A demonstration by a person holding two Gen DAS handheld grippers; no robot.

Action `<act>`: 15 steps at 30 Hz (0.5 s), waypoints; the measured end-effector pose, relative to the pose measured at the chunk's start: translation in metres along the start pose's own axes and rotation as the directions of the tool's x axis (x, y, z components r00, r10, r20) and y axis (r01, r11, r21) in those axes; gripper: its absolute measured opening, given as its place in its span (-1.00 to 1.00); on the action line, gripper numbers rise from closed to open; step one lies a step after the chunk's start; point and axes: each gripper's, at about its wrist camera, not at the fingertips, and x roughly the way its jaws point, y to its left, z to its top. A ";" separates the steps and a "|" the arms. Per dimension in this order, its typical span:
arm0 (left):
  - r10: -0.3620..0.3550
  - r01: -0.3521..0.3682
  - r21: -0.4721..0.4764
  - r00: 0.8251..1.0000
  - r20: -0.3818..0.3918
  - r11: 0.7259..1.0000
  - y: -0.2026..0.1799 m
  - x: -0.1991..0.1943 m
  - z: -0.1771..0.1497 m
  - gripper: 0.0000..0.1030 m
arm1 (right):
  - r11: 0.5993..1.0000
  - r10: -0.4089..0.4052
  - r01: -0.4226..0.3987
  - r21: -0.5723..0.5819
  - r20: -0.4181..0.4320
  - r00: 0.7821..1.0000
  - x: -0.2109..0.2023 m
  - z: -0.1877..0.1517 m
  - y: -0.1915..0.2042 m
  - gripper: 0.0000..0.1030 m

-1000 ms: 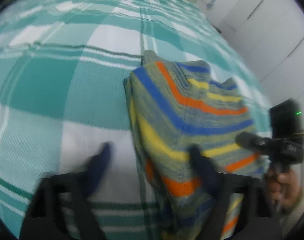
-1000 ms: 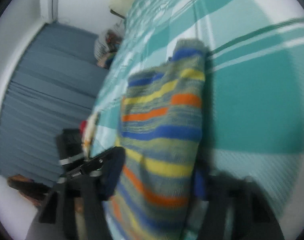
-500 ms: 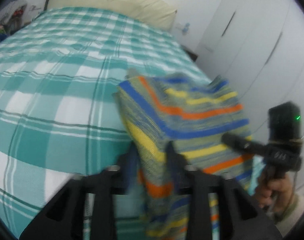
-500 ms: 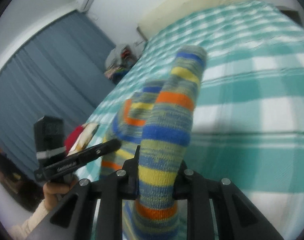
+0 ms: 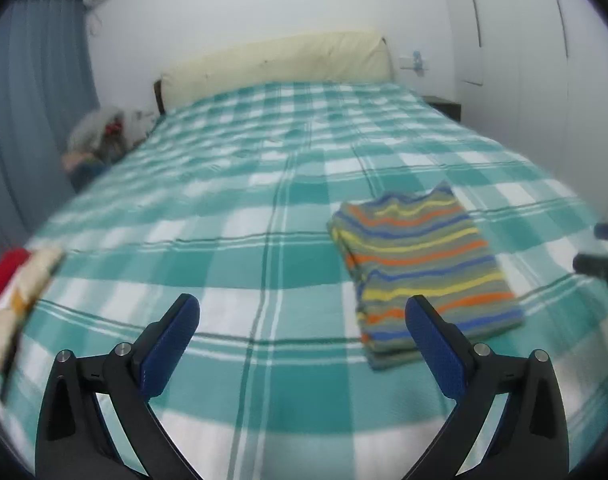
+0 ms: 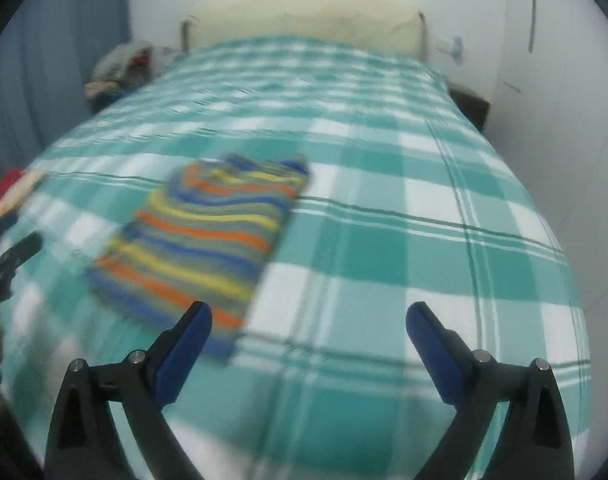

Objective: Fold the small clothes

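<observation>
A small striped knit sweater (image 5: pixel 420 268), grey-green with blue, orange and yellow stripes, lies folded flat on the teal checked bed cover (image 5: pixel 224 240). It also shows in the right wrist view (image 6: pixel 212 240), blurred. My left gripper (image 5: pixel 303 316) is open and empty, held back from the sweater, which lies ahead to its right. My right gripper (image 6: pixel 309 322) is open and empty, with the sweater ahead to its left. The right gripper's tip (image 5: pixel 600 266) shows at the right edge of the left wrist view.
A red and cream cloth pile (image 5: pixel 12 300) lies at the bed's left edge. A cream headboard cushion (image 5: pixel 276 64) stands at the far end. Clutter (image 5: pixel 100 140) sits by the blue curtain. White wardrobe doors (image 5: pixel 544 60) stand on the right.
Both grippers let go of the sweater, opened and pulled back. The sweater, held up half a second ago, now lies folded flat on the bed.
</observation>
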 end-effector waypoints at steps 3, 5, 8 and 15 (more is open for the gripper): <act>0.074 -0.075 -0.038 0.997 -0.002 0.996 -0.007 -0.025 0.006 0.99 | 1.000 0.024 -0.024 -0.020 0.035 0.999 -0.032 -0.008 0.019 0.96; 0.111 -0.111 -0.055 0.994 0.002 0.992 -0.012 -0.044 0.001 0.99 | 0.999 0.027 -0.025 -0.034 0.052 0.998 -0.052 -0.018 0.030 0.97; 0.116 -0.117 -0.064 0.993 -0.016 0.991 -0.021 -0.061 -0.007 0.99 | 0.999 0.017 -0.015 -0.028 0.067 0.998 -0.071 -0.030 0.038 0.99; 0.049 -0.053 -0.035 0.992 -0.119 0.998 -0.045 -0.078 -0.024 0.99 | 1.000 0.017 -0.016 -0.024 0.036 0.999 -0.099 -0.050 0.058 0.99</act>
